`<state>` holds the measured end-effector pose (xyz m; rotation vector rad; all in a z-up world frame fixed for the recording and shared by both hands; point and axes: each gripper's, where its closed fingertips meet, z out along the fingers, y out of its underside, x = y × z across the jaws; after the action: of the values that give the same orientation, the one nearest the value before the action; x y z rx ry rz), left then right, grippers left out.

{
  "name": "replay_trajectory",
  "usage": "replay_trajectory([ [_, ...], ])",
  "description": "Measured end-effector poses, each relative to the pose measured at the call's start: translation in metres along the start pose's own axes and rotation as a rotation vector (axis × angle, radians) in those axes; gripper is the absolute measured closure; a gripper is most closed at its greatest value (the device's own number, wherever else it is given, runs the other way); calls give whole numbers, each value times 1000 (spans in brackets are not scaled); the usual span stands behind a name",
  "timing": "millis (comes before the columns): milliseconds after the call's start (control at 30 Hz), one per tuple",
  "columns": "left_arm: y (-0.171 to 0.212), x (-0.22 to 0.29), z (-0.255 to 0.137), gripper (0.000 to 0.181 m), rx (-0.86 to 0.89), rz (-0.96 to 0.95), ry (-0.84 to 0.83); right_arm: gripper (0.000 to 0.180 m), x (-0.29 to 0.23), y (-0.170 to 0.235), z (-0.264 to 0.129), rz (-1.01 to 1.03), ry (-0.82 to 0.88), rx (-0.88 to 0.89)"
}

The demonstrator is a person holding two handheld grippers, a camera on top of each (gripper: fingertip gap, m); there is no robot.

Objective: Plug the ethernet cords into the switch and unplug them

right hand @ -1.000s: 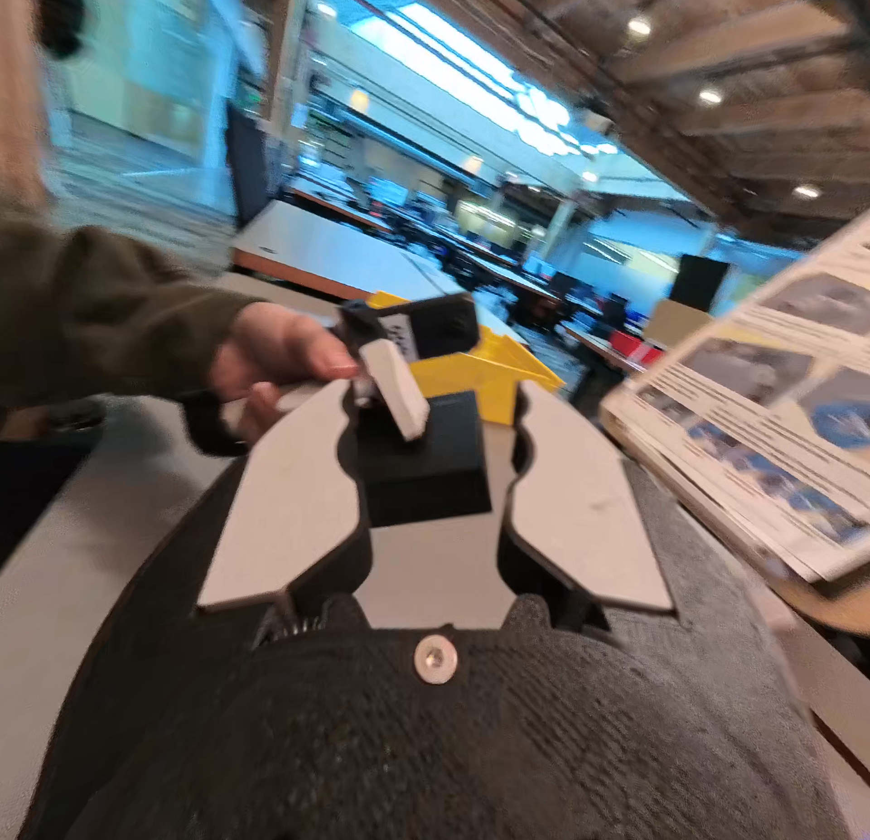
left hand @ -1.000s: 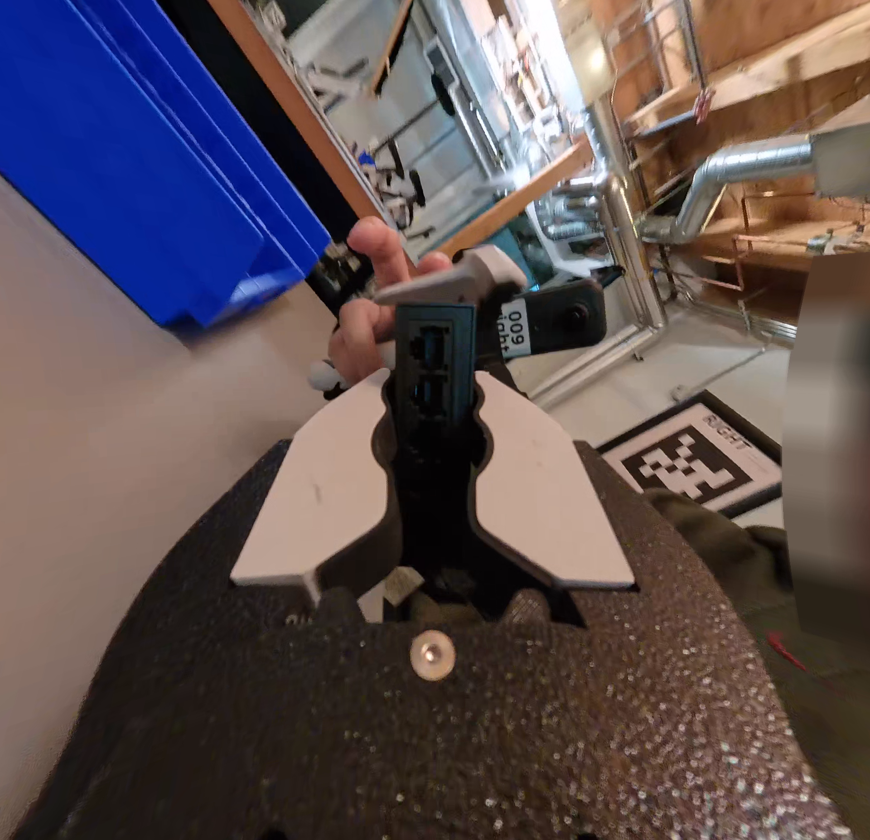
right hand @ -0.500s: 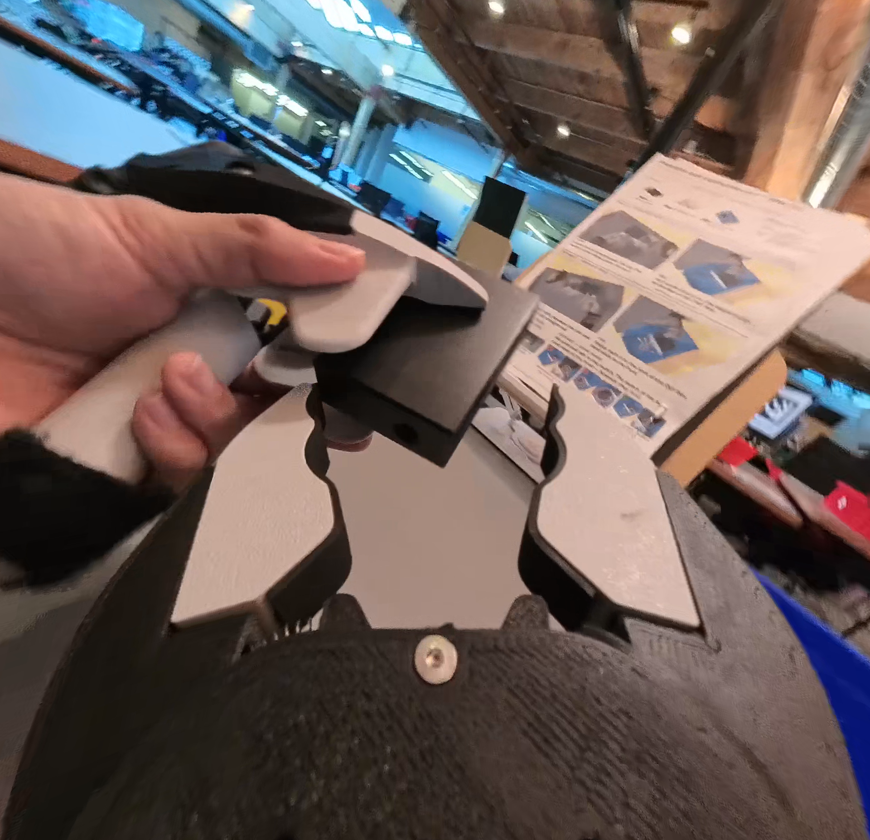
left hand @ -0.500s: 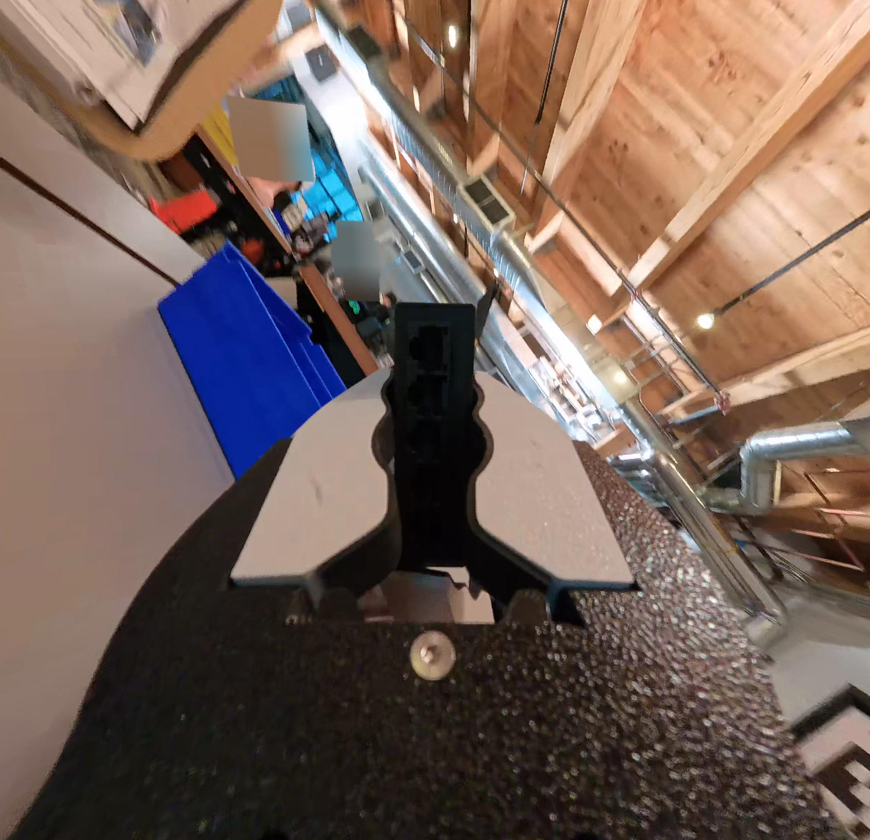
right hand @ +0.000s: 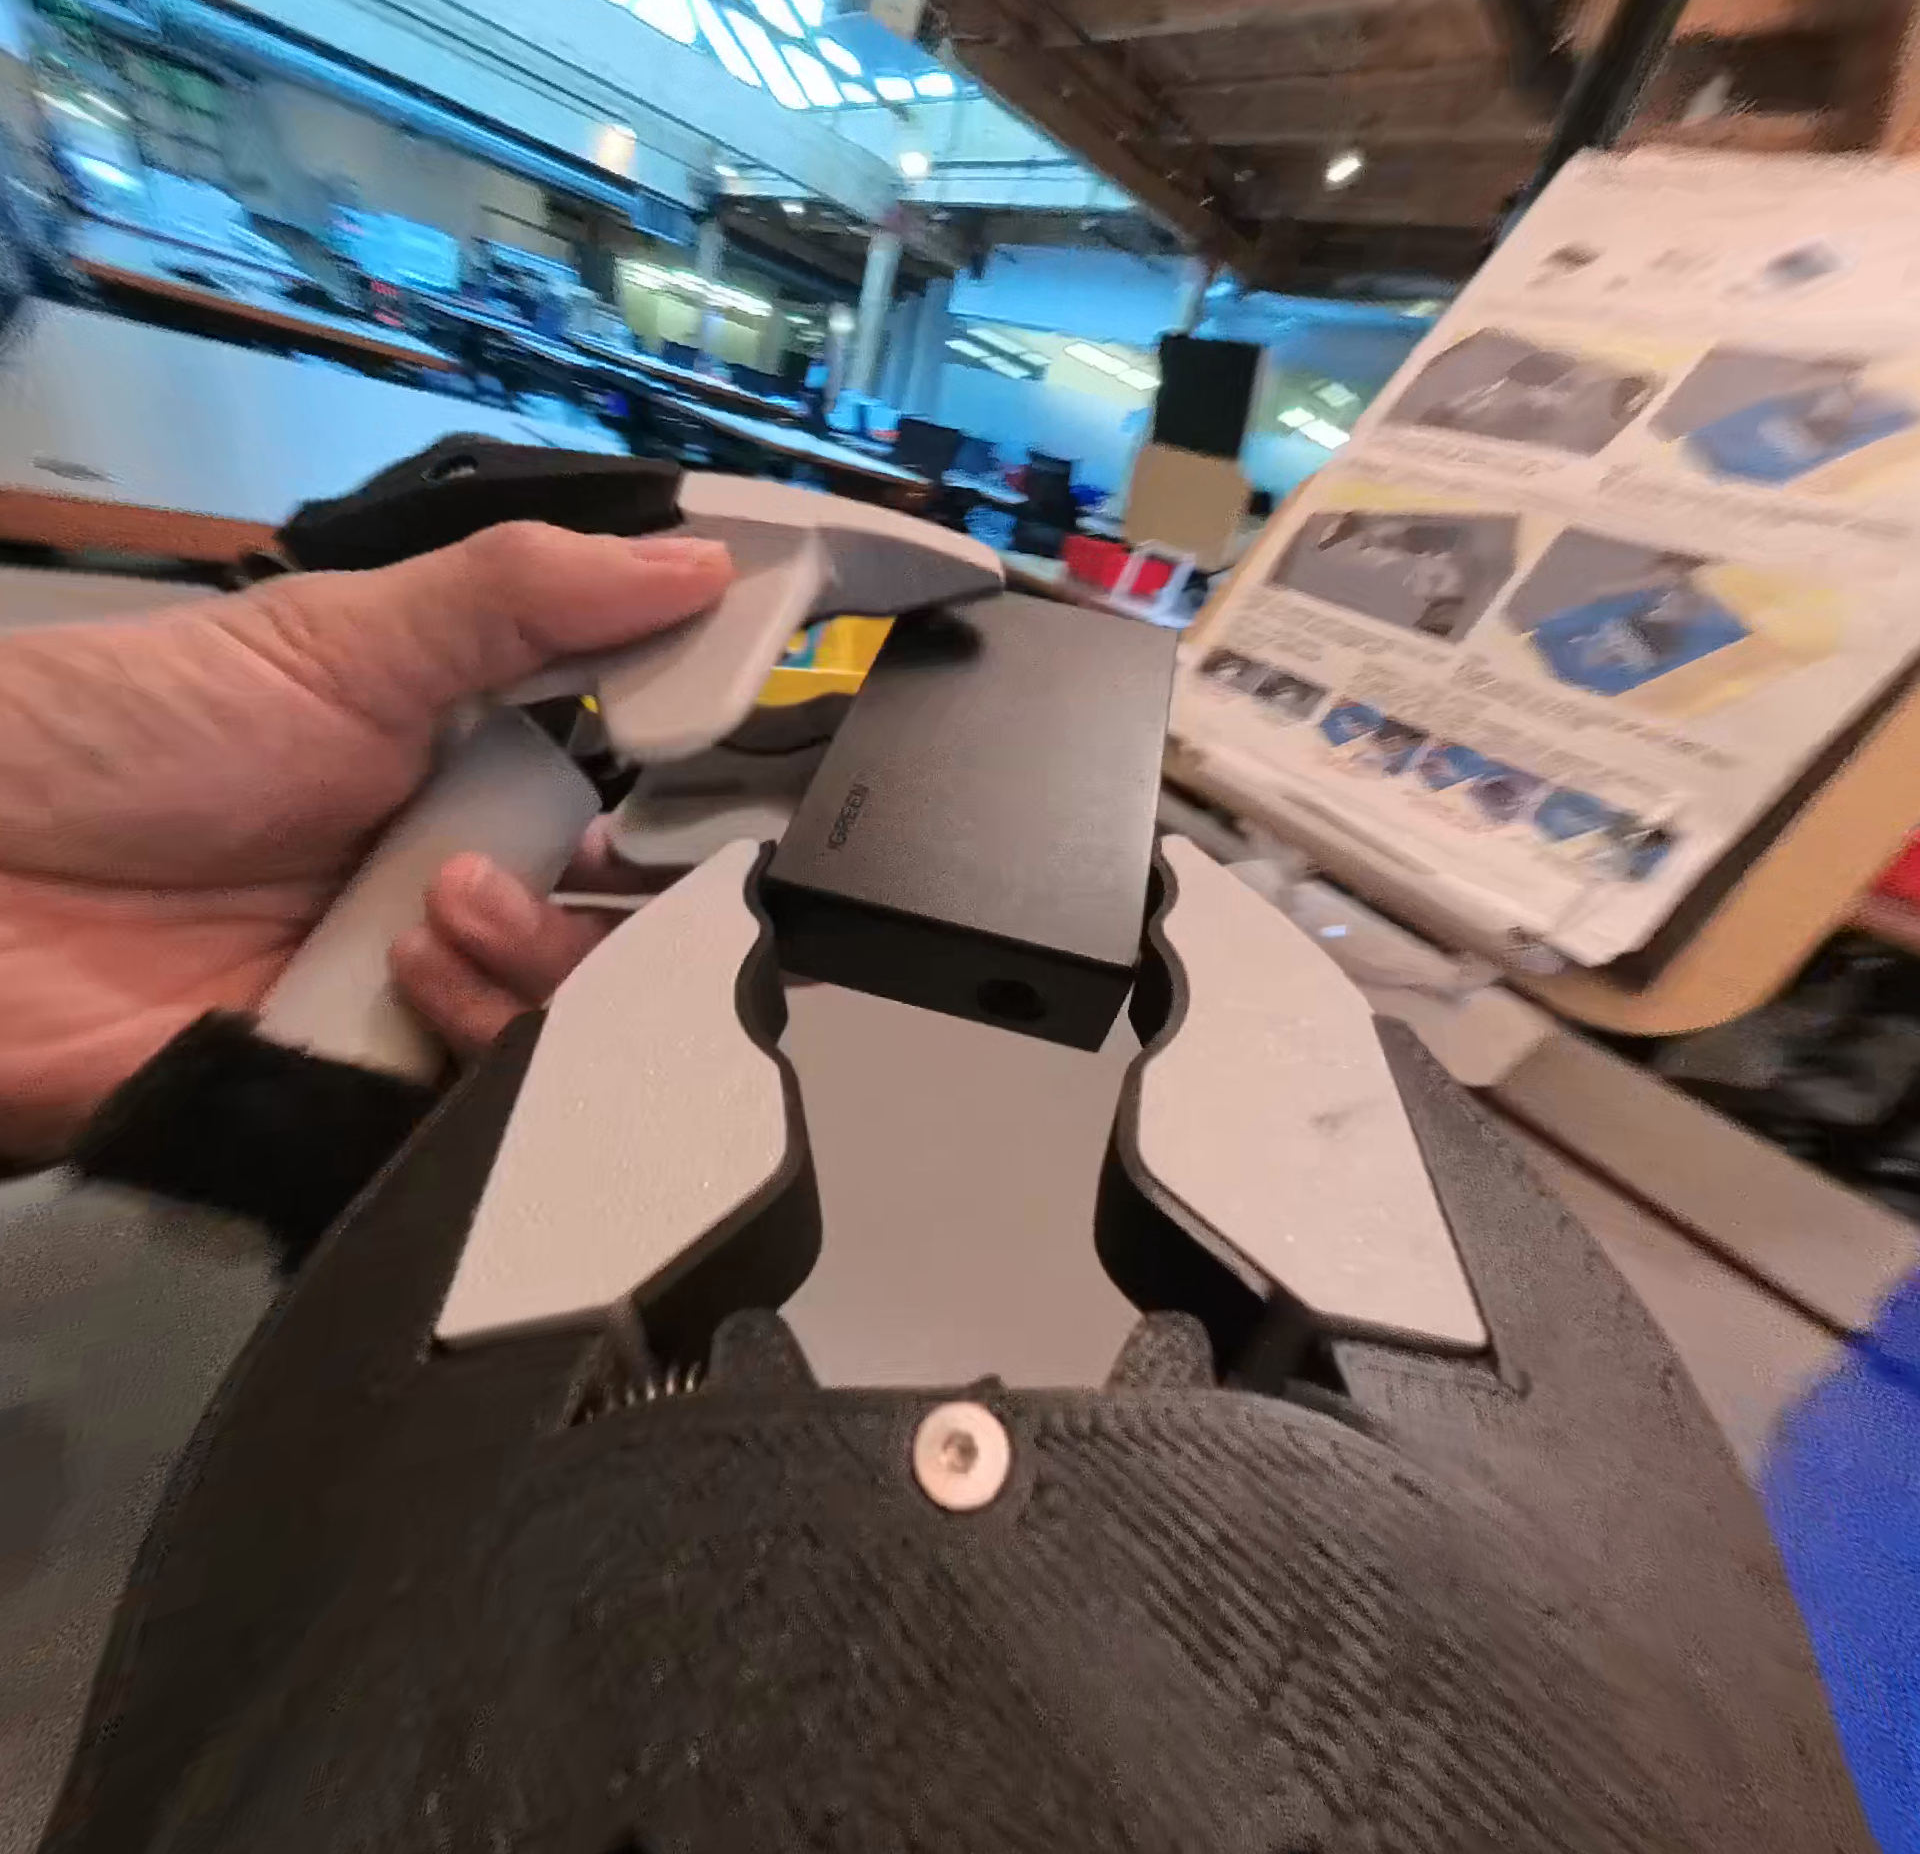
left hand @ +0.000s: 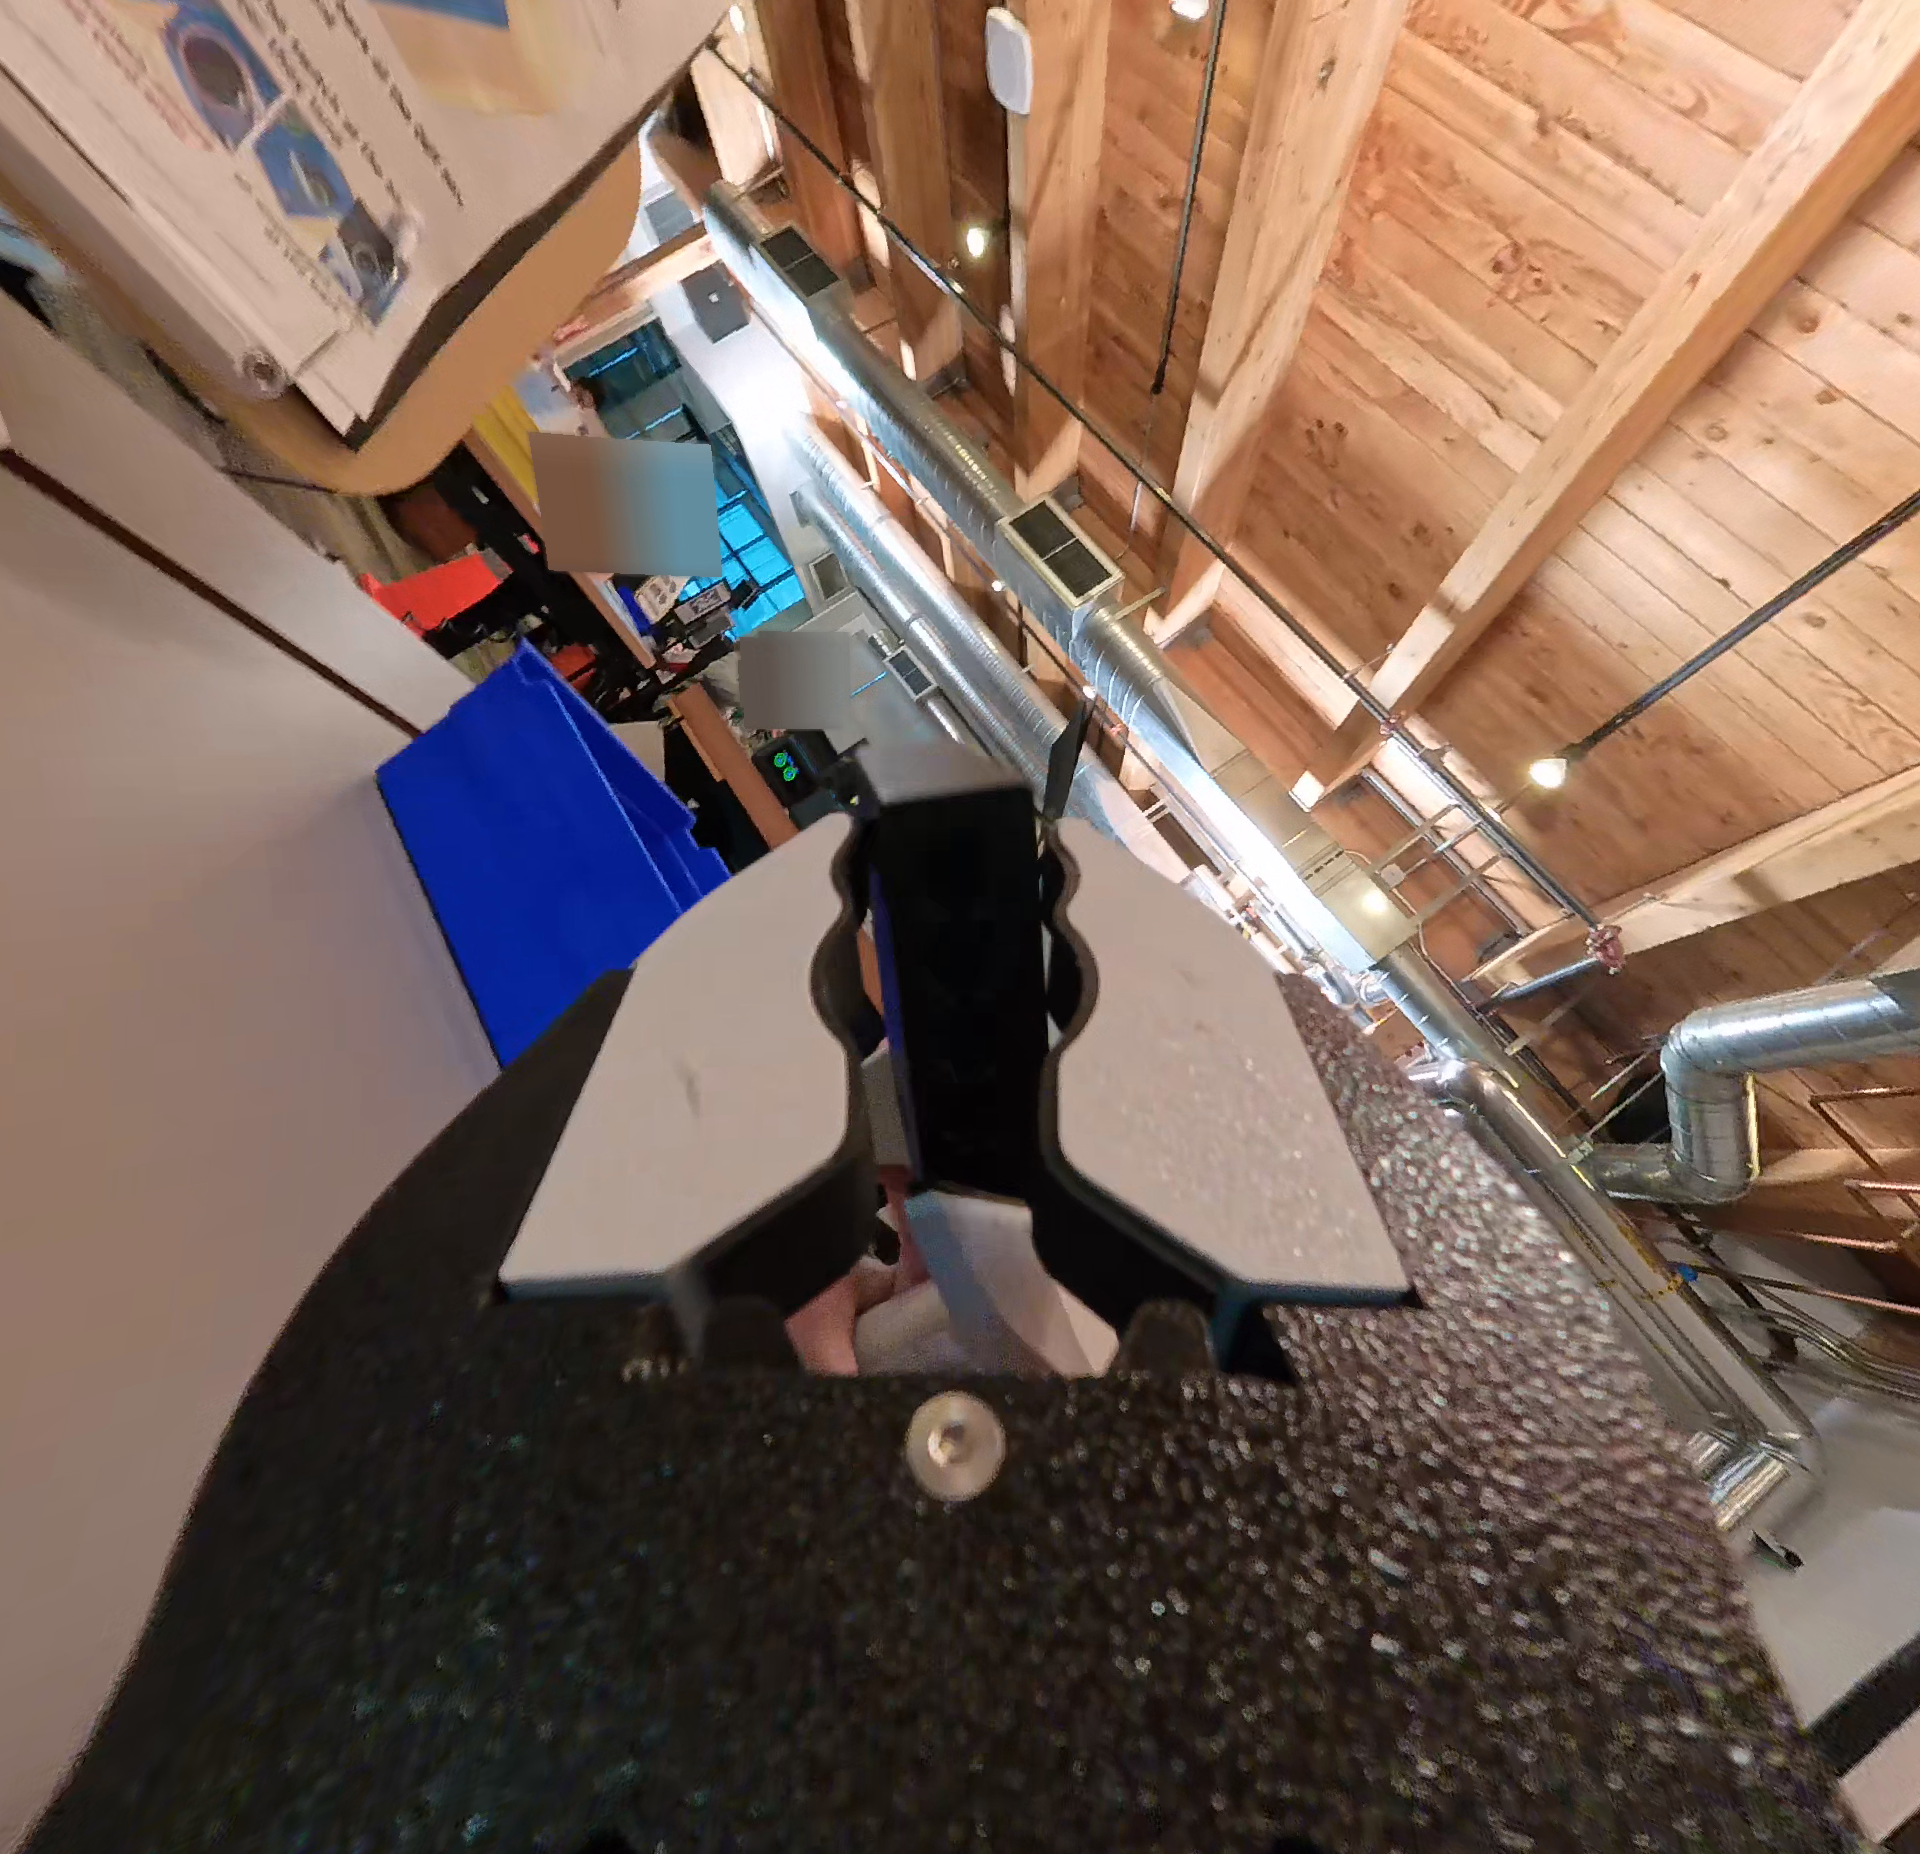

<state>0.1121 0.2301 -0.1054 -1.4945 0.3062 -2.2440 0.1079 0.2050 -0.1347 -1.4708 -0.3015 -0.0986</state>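
Your hand: far left in the right wrist view, wrapped round the grey handle of the left gripper.
Left gripper: its fingers are clamped on the switch, one on each broad face, and it is held up off the table.
Switch: a flat black box, tilted in mid-air, its near end sitting just between the tips of the right gripper. In the left wrist view you see only a dark narrow edge; the ports do not show.
Right gripper: fingers spread wide apart, holding nothing. Whether the tips touch the switch I cannot tell.
Ethernet cords: none visible in either view.
Poster board: propped at the right, well clear of the switch.
Blue bin: on the table, left of the switch in the left wrist view.
Step in hand: you look to be passing or re-seating the switch between grippers, before any plugging.
Next move: judge it so: close the right fingers squarely on the side edges, or set the box flat with the ports facing you. Then find a cord.
Risk: a slanted box may twist as the fingers close.
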Motion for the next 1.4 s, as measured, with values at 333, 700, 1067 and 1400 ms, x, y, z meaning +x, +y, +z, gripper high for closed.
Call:
replay_trajectory([
  [333, 8, -6, -5, 147, -384, 34, -96, 115, 3, 2, -13, 297, -253, 52],
  [700, 40, -10, -5, 142, -521, -114, -81, 115, -7, -1, -15, 303, -318, 86],
  [1067, 43, -24, -2, 153, -484, -216, -131, 109, 12, 7, -19, -40, 8, 93],
  [1400, 47, -24, 2, 153, -464, -263, -138, 117, 14, 6, -23, -37, 118, 135],
])
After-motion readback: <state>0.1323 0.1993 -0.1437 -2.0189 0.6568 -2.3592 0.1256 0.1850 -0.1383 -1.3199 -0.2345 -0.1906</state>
